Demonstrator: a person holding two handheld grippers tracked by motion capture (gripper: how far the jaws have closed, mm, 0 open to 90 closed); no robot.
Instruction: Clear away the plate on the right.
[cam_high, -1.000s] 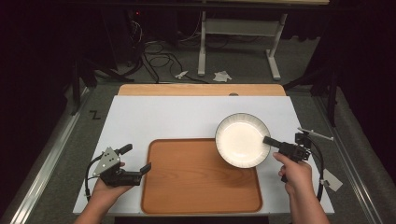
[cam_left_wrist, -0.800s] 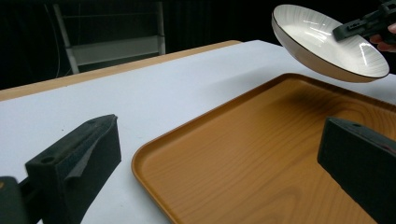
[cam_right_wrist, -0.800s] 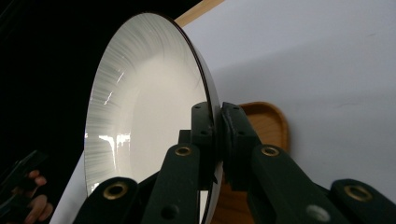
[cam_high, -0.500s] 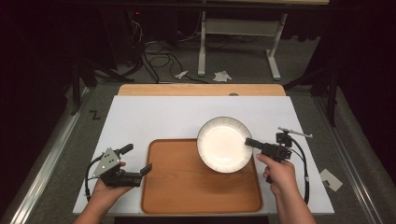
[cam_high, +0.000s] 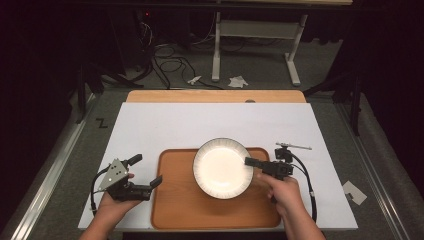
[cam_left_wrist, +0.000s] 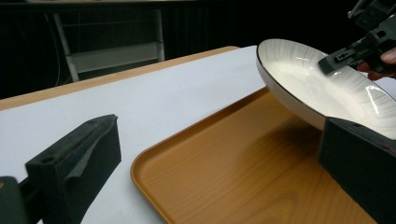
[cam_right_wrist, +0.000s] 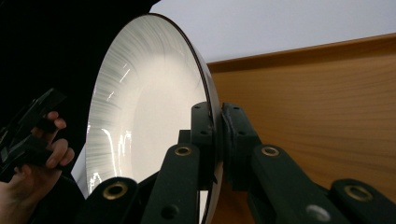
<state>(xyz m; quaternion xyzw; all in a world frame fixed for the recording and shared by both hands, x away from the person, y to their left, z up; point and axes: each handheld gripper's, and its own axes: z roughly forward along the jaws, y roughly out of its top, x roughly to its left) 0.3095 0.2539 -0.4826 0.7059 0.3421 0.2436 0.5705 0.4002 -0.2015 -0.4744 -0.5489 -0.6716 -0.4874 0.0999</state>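
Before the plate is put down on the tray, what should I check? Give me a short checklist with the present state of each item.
1. Right gripper shut on the rim of the plate: ok.
2. Plate above the tray: ok; in the high view most of it lies over the tray's upper right part, with its top edge past the rim.
3. Plate off the tray floor: ok; the left gripper view shows it lifted and tilted.
4. Tray floor free of other things: ok.
5. Left gripper clear of the plate: ok; it is open at the tray's left edge.
6. Left gripper touching the tray: cannot tell.
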